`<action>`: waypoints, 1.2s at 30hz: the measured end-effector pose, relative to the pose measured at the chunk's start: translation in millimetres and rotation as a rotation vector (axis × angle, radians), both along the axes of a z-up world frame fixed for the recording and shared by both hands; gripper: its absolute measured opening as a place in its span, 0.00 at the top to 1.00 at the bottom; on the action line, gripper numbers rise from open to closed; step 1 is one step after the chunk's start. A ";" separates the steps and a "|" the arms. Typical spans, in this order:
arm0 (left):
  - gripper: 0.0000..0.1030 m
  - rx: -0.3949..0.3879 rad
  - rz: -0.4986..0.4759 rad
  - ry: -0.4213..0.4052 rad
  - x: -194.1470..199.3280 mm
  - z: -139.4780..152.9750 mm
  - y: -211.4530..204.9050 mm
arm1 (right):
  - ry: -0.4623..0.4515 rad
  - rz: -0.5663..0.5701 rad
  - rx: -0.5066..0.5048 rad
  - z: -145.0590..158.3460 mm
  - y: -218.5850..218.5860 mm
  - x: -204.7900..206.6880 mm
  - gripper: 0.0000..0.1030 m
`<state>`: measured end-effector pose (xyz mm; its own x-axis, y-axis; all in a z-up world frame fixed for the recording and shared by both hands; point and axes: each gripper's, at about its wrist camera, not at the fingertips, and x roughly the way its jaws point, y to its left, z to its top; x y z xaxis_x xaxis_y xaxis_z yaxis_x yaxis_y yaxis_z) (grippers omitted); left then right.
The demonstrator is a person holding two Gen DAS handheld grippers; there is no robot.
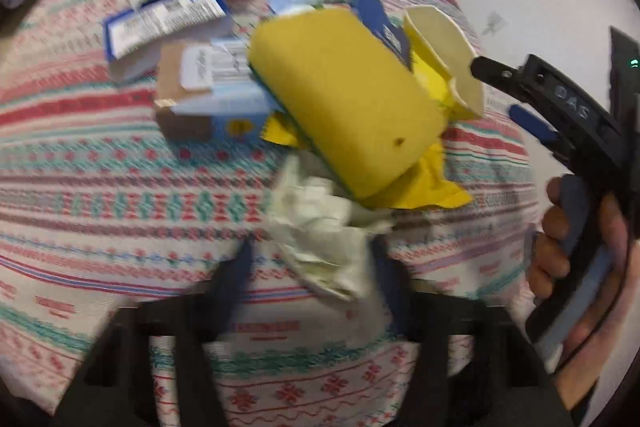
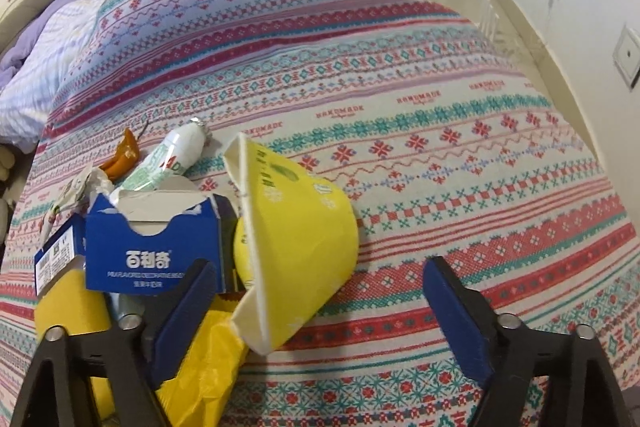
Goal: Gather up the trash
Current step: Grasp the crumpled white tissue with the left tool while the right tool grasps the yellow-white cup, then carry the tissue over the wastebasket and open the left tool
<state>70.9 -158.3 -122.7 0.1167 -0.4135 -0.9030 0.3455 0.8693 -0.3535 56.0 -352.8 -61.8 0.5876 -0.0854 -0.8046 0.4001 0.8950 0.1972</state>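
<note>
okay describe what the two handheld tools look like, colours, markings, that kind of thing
Both tools have black angular frames with blue ridged pads on the fingers. The right tool shows silver pivot pins at its joints; from the left wrist view its black body carries raised lettering, unreadable here. The left tool is blurred. No sleeves show.

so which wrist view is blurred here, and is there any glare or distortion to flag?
Left wrist view: motion blur throughout, smearing the yellow sponge, crumpled paper and left tool; strong fisheye bulge, dark corners. Right wrist view: sharp, print on the blue box readable, yellow paper cup and right tool crisp; same fisheye curvature, soft even light, no notable glare.
</note>
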 end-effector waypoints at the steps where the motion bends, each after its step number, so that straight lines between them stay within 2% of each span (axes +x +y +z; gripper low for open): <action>1: 0.66 -0.016 0.018 0.000 0.3 2.0 1.6 | 0.004 -0.008 0.020 -2.7 -3.7 -0.2 0.21; 2: 0.70 -0.019 0.025 -0.014 0.3 5.8 2.4 | 0.008 -0.011 0.031 -4.0 -5.2 -0.5 0.21; 5: 0.71 -0.005 0.015 -0.060 -2.0 13.0 2.3 | 0.018 -0.009 0.048 -7.7 -5.3 1.9 0.27; 7: 0.71 -0.026 0.019 -0.031 -6.0 15.6 12.3 | 0.023 0.002 0.047 -9.0 -2.5 4.1 0.29; 9: 0.72 -0.042 0.029 -0.010 -5.1 16.8 20.6 | 0.033 0.010 0.041 -10.7 0.1 7.0 0.35; 10: 0.72 -0.046 0.033 -0.006 -5.2 17.9 22.3 | 0.037 0.014 0.042 -11.8 0.6 8.0 0.44; 11: 0.73 -0.052 0.034 -0.005 -5.8 20.1 24.1 | 0.040 0.019 0.049 -13.1 0.7 8.9 0.59; 12: 0.73 -0.057 0.034 -0.005 -4.4 25.3 31.4 | 0.039 0.023 0.063 -14.3 0.3 9.3 0.66; 13: 0.73 -0.059 0.035 -0.003 -1.0 33.1 46.4 | 0.032 0.027 0.075 -14.2 0.1 8.8 0.80; 14: 0.73 -0.066 0.035 -0.006 -1.5 37.6 50.4 | 0.020 0.027 0.071 -11.7 -0.1 7.6 0.83; 16: 0.73 -0.077 0.036 -0.010 -3.0 43.8 56.2 | 0.019 0.017 0.028 -8.3 0.2 5.0 0.96; 19: 0.73 -0.107 0.048 -0.028 -5.6 58.6 78.0 | -0.018 0.018 0.072 -4.2 -4.7 -0.9 0.97; 25: 0.73 -0.127 0.091 -0.100 7.0 76.4 110.3 | -0.070 -0.019 0.075 5.6 -12.0 -12.1 0.97; 30: 0.73 -0.156 0.149 -0.112 16.8 81.3 140.8 | -0.111 -0.070 0.084 12.3 -18.9 -21.8 0.97; 36: 0.73 -0.166 0.250 -0.163 33.7 92.6 178.8 | -0.158 -0.100 0.077 20.8 -13.7 -31.9 0.97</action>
<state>104.6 20.5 -30.1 0.3704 -0.4936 -0.7869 0.1921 0.8695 -0.4550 24.1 -366.6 -41.0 0.6987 -0.0919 -0.7095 0.4453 0.8320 0.3308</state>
